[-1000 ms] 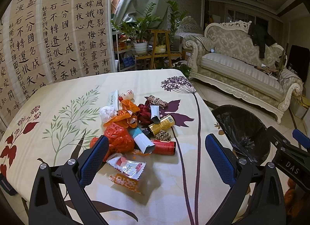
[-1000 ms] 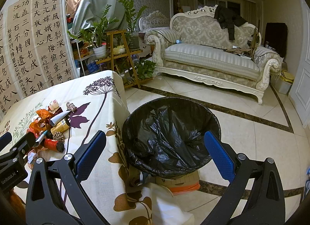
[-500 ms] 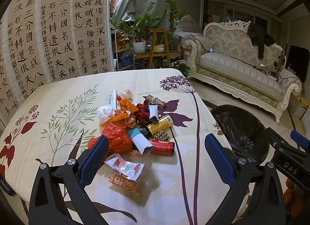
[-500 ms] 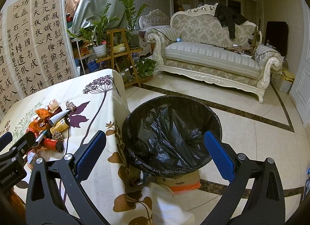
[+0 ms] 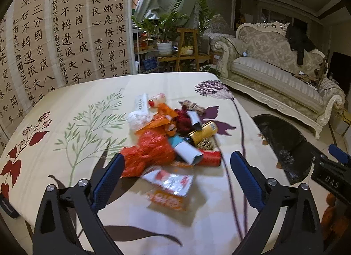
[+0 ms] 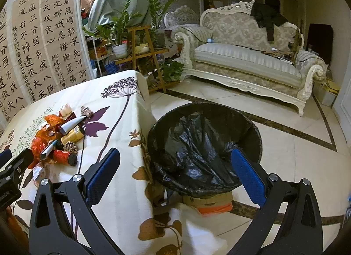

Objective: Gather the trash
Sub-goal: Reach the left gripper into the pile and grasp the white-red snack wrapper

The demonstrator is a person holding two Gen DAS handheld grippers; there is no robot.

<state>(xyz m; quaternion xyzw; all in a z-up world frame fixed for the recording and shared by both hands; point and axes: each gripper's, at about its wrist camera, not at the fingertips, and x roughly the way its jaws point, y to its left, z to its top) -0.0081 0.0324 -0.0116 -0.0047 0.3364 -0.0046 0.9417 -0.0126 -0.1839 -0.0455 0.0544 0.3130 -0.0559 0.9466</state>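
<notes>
Crinkled orange wrapper beside glossy bin liner

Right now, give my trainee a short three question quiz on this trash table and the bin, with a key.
1. True or false: the left claw is shut on the red can.
2. Which side of the table does the bin stand on, by the person's sides: A left, B right, C it sits on the table?
3. Fill in: the bin is lined with a ___ bag.

Key
1. False. Both the left claw and the right claw are open and hold nothing; the can lies in the trash pile.
2. B. The bin stands on the floor off the table's right edge.
3. Black.
</notes>
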